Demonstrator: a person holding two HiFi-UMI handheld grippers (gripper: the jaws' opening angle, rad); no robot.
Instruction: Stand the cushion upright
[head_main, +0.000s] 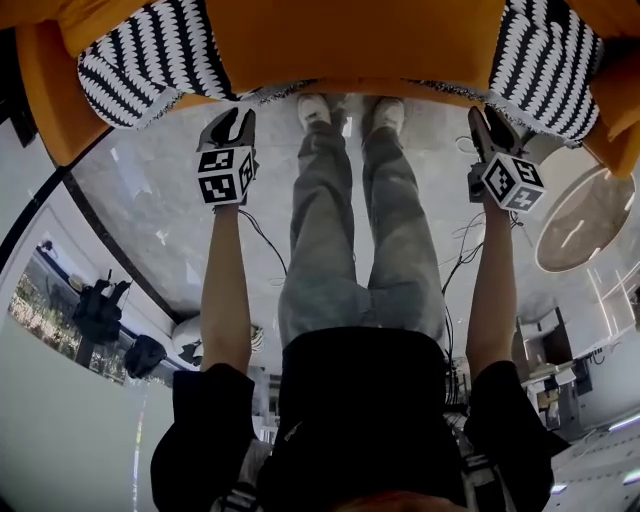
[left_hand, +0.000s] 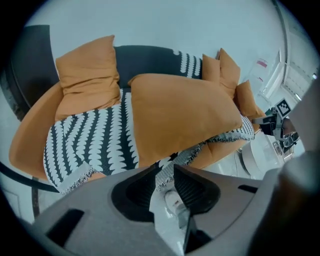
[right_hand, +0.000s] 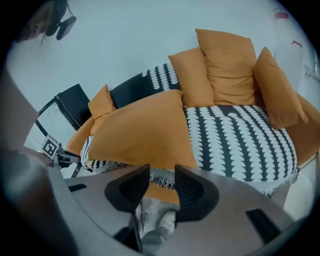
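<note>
Both spread, empty: left tool (head_main: 233, 122), right tool (head_main: 489, 127), near the cushion (head_main: 350, 40) edge.

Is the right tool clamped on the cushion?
No, the right tool has its jaws apart, with none of the cushion pinched between them.

Floor (head_main: 150, 200): glossy grey stone (reflections in it)
Wall (left_hand: 165, 25): plain, pale
Sofa (left_hand: 30, 140): orange, curved, under a black-and-white throw (right_hand: 240, 135)
Table (head_main: 585, 220): round, pale, at the right
</note>
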